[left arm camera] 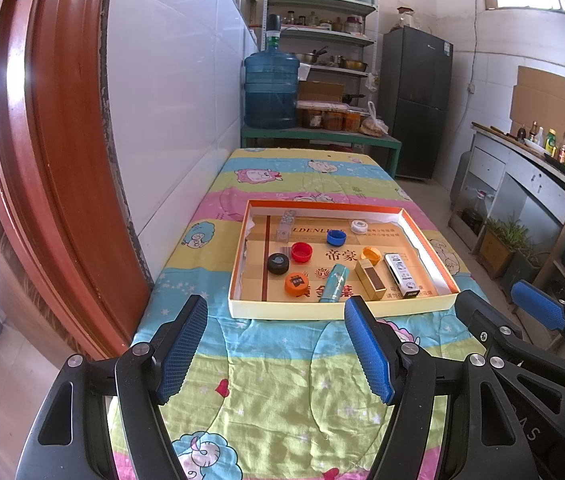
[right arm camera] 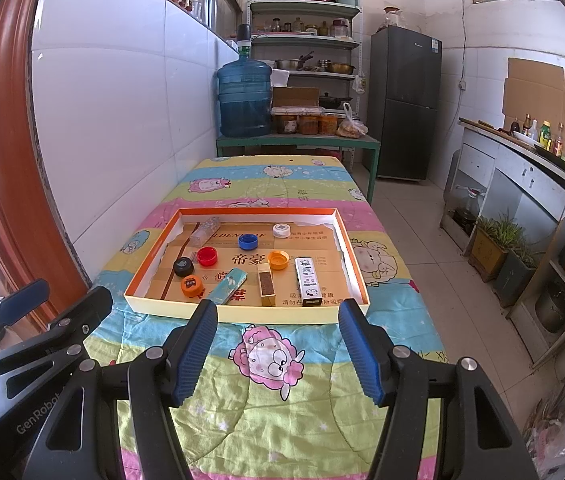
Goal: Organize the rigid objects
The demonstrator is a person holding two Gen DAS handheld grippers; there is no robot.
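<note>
From the left wrist view, the left tool (left arm camera: 278, 344) hangs spread wide and empty above the quilt-covered surface (left arm camera: 266, 392), just short of the near wall of the shallow cardboard tray (left arm camera: 342, 309). Everything the task concerns already lies inside that tray: a black cap (left arm camera: 278, 263), a red cap (left arm camera: 301, 251) and an orange cap (left arm camera: 296, 283) toward the tray's left half, a blue cap (left arm camera: 336, 237) and a white cap (left arm camera: 358, 226) toward its far side, a clear plastic case (left arm camera: 286, 225) at the far left. Along the near wall sit a teal tube (left arm camera: 333, 282), a gold box (left arm camera: 370, 280) and a white box (left arm camera: 402, 276), with a second orange cap (left arm camera: 371, 254) just behind the gold box.

From the right wrist view, the right tool (right arm camera: 278, 350) is likewise released and holding nothing, in front of the tray's near wall, centred between the teal tube and the white box.

The pieces lie loosely scattered inside the tray, which fits either a sorting under way or one close to done, so I name no next piece. For any grasp here, I judge it best to come straight down over the tray wall rather than across it, close on a cap's rim or a box's long sides, and lift clear so neighbours such as the tube beside the orange cap do not get knocked.
</note>
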